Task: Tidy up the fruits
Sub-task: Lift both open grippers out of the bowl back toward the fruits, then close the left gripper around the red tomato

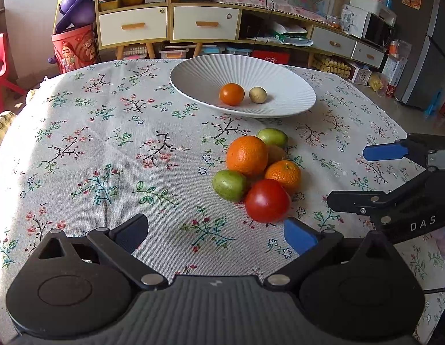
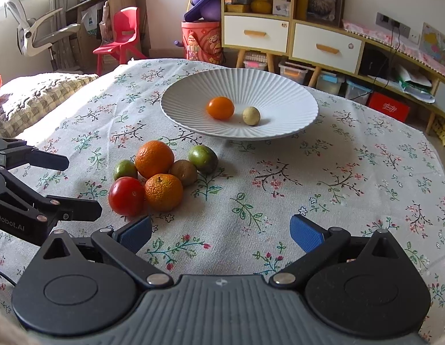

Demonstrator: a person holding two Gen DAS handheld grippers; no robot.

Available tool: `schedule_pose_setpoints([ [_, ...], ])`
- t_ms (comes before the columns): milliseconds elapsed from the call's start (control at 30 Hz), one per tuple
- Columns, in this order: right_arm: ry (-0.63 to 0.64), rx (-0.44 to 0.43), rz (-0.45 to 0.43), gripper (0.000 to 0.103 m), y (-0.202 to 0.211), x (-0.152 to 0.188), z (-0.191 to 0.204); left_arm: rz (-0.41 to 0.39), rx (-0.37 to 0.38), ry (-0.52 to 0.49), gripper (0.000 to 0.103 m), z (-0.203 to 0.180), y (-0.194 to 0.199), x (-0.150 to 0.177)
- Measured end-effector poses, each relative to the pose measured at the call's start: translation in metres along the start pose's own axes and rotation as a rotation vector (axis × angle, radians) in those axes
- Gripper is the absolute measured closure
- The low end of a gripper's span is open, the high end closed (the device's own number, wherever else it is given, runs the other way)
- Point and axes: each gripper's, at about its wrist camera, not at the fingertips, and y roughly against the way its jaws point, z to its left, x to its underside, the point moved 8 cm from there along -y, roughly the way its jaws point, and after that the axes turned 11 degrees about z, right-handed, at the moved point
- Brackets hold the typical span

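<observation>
Already two pieces sit in the white plate (image 2: 280, 92) — a small orange fruit (image 2: 220, 107) and a pale round one (image 2: 251, 116) — so the sorting looks partly done. Six more lie bunched on the tablecloth (image 2: 323, 187) just in front of the plate: a red tomato (image 2: 126, 196), two oranges, two green fruits and a brownish one. Both grippers hang above the cloth with jaws spread wide and nothing held — the left gripper (image 1: 215, 231) nearest the tomato, the right gripper (image 2: 221, 233) off to the side. Likely next: close on the tomato, gently, since its neighbours touch it and may roll.
</observation>
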Motion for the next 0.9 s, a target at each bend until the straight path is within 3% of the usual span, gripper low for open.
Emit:
schedule_pose_setpoints([
  [67,0.004,0.008,0.006,0.001,-0.001,0.002,-0.001,0.006,0.014,-0.009,0.017,-0.004,-0.002,0.000],
  [133,0.002,0.013,0.013,0.001,-0.002,0.003,-0.003,0.013,0.031,-0.013,0.031,-0.008,-0.004,0.000],
  [433,-0.001,0.016,0.027,0.001,-0.004,0.005,-0.006,0.018,0.121,-0.025,0.068,-0.025,-0.008,-0.006],
  [600,0.013,0.015,0.033,0.001,-0.006,0.006,-0.004,-0.003,0.130,-0.040,0.070,-0.032,-0.010,-0.010],
  [733,0.020,0.012,0.035,0.001,-0.007,0.006,-0.001,-0.007,0.126,-0.048,0.079,-0.032,-0.011,-0.012],
  [900,0.034,0.006,0.037,0.002,-0.009,0.004,0.003,0.016,0.068,-0.064,0.079,-0.028,-0.007,-0.010],
])
